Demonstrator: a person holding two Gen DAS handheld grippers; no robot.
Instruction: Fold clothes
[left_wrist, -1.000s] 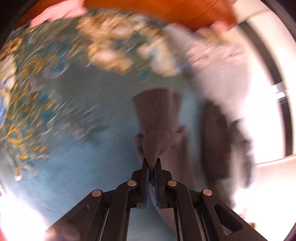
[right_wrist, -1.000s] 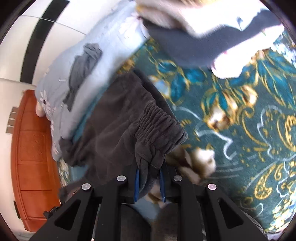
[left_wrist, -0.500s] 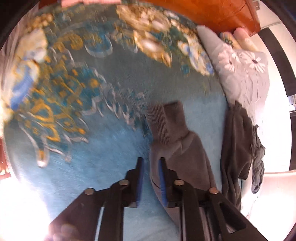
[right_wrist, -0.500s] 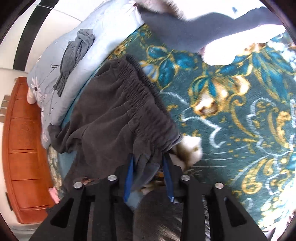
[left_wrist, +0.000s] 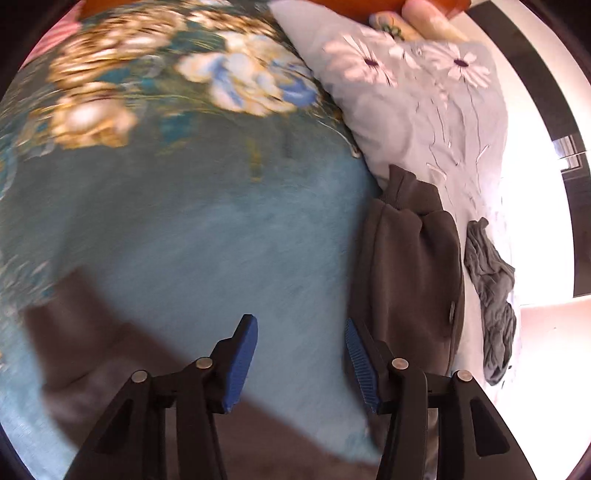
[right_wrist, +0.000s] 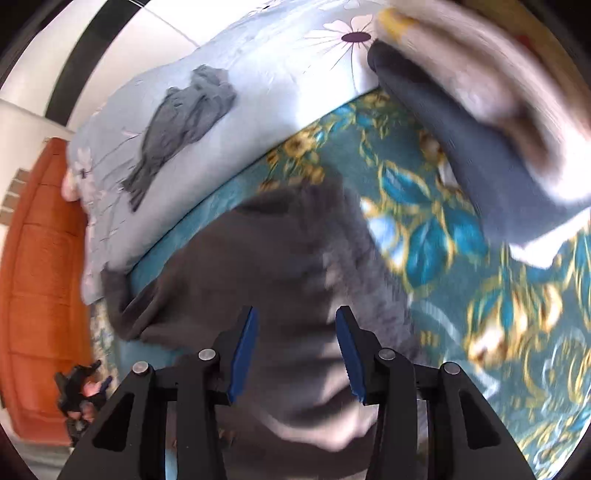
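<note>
Both tongs have let go since a second ago: the left tongs (left_wrist: 301, 363) gape empty over the teal floral bedspread (left_wrist: 192, 229), the right tongs (right_wrist: 295, 350) gape above the blurred dark-grey sweatpants (right_wrist: 258, 258), partly cut off below.

No readable text, label, brand, number or sign shows anywhere.

Both the left gripper (left_wrist: 301, 363) and right gripper (right_wrist: 295, 354) have black arms, silver screws, ribbed blue jaws
</note>
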